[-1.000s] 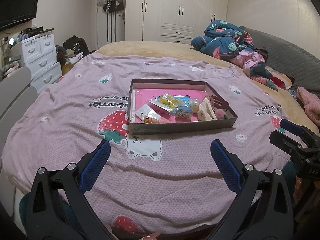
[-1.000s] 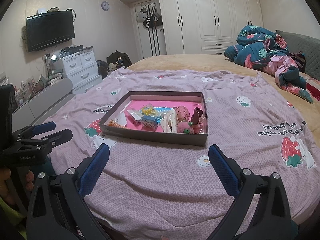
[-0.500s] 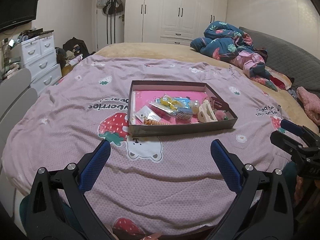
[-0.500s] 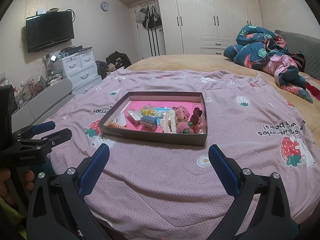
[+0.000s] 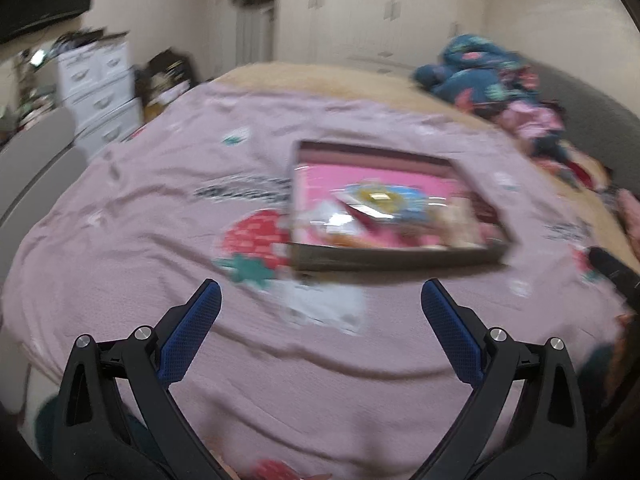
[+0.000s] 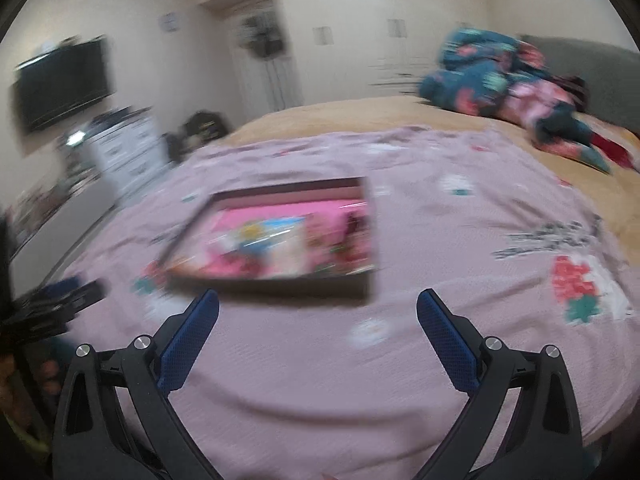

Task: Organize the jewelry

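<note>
A shallow brown box [image 5: 396, 260] with a pink floor lies on the pink strawberry-print bedspread [image 5: 140, 220]. It holds several small trinkets and hair clips, blurred by motion. It also shows in the right wrist view [image 6: 276, 284]. My left gripper [image 5: 318, 300] is open and empty, just short of the box's near wall. My right gripper [image 6: 318, 304] is open and empty, near the box's front right corner. The right gripper's tip shows at the left wrist view's right edge [image 5: 612, 272]; the left gripper shows at the right wrist view's left edge [image 6: 52, 304].
A heap of blue and pink bedding [image 5: 500, 80] lies at the far right of the bed. White drawers [image 5: 100, 92] stand left of the bed, a TV [image 6: 60, 84] hangs on the wall, and wardrobes line the back.
Both grippers have moved forward toward the box, which now looks larger and closer. Both views are motion-blurred. Both grippers stay open.
</note>
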`<state>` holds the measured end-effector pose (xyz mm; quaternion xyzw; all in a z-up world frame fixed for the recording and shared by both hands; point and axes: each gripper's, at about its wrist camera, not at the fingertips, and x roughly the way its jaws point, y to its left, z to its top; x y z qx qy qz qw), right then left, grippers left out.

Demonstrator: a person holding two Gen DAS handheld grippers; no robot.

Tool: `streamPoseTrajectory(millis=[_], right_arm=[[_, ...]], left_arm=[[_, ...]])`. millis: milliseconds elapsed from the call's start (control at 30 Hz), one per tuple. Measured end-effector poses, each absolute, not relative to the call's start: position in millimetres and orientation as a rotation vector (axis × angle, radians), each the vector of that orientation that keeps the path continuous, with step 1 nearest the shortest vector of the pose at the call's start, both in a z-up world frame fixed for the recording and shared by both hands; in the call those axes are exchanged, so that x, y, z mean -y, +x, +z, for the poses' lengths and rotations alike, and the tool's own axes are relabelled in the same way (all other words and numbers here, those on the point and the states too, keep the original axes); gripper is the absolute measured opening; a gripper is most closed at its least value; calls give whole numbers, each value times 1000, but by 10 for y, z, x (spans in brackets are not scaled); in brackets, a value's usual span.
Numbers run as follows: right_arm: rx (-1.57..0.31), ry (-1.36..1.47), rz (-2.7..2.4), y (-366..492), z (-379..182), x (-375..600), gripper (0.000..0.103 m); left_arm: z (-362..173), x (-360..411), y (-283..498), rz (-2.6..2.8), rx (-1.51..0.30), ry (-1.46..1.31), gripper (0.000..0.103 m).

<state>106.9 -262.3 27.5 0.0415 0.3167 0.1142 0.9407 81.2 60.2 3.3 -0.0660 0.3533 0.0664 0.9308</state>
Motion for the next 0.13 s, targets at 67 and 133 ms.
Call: streamPoseTrajectory(millis=[67, 133], right_arm=[[-699, 77, 56, 1559, 168, 2959, 99], [-751, 81, -114, 2074, 1, 3338, 99]], left_arm=[[-51, -919, 1121, 255, -762, -122, 94], [-134, -1273, 1455, 374, -784, -118, 94]])
